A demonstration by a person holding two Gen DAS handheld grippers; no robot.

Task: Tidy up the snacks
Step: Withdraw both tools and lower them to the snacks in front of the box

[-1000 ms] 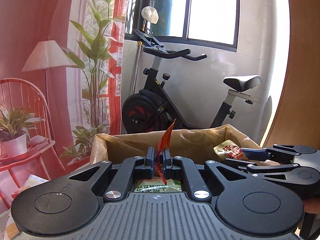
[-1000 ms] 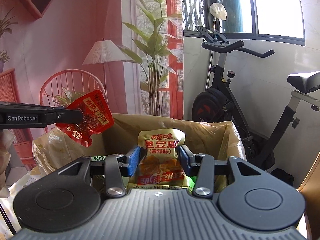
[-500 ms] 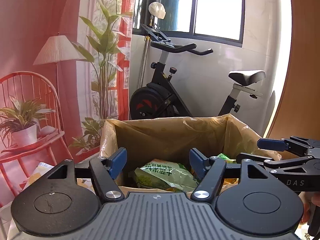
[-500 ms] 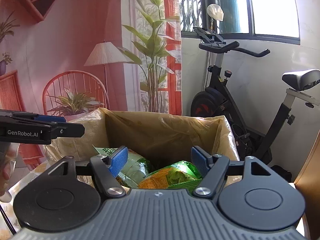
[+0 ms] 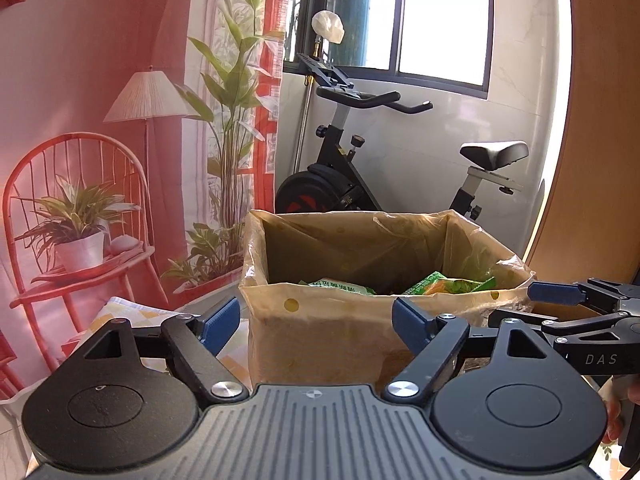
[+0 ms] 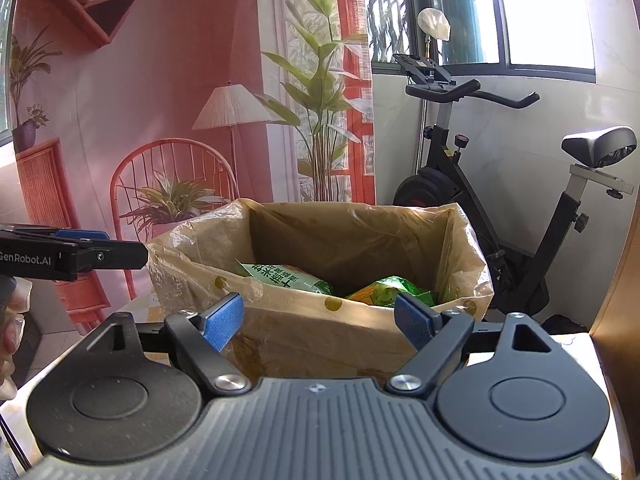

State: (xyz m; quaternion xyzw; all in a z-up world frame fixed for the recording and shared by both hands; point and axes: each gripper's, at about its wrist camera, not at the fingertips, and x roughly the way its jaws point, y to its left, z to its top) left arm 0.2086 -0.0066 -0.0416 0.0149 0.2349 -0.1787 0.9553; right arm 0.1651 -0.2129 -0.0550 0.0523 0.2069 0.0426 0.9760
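A cardboard box lined with a yellowish plastic bag (image 5: 320, 336) (image 6: 320, 332) stands in front of both grippers. Green snack packets (image 5: 344, 287) (image 6: 288, 276) and a green-orange packet (image 5: 448, 285) (image 6: 384, 292) lie inside it. My left gripper (image 5: 316, 322) is open and empty, in front of the box's near wall. My right gripper (image 6: 318, 320) is open and empty, also in front of the near wall. The right gripper's side shows at the right edge of the left wrist view (image 5: 584, 308); the left gripper's side shows at the left edge of the right wrist view (image 6: 76, 252).
An exercise bike (image 5: 360, 184) (image 6: 480, 200) stands behind the box by a window. A printed backdrop with a red chair, lamp and plants (image 5: 100, 200) hangs at the left. A checked cloth (image 5: 120, 316) covers the table left of the box.
One second ago my left gripper held a red packet and my right a yellow one over the box. Both opened, the packets dropped in, and both grippers drew back.
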